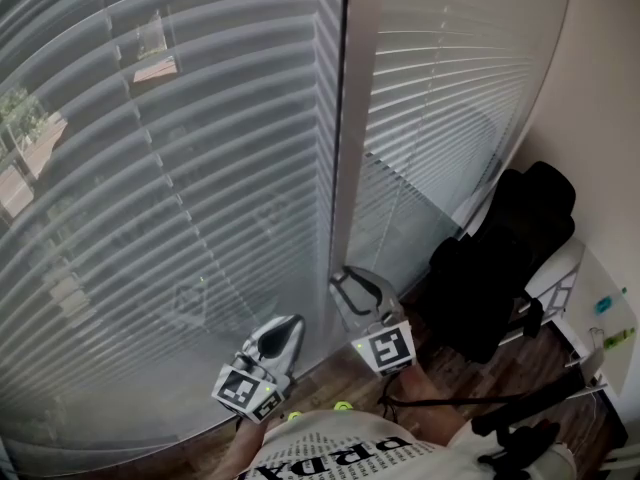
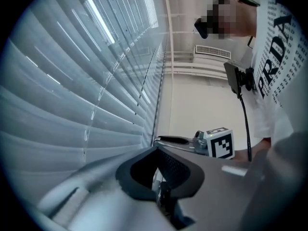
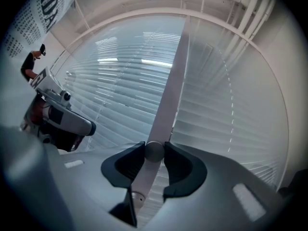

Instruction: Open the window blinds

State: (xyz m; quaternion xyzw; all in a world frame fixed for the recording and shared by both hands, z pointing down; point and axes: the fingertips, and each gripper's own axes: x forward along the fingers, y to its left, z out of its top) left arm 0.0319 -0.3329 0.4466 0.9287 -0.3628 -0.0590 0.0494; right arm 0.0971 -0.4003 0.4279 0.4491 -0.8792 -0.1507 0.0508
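Grey slatted blinds cover the window, a wide panel on the left and a narrower one on the right; their slats lie tilted almost flat against the glass. A pale vertical wand hangs between the panels. My right gripper points level at its lower end, and its jaws stand on either side of the wand with both pads against it at the right gripper's tips. My left gripper hangs lower and to the left, close to the left panel, tips together and holding nothing.
A black chair or bag stands in the right corner beside a white shelf and the side wall. A black cable and stand lie on the wooden floor by the person's feet.
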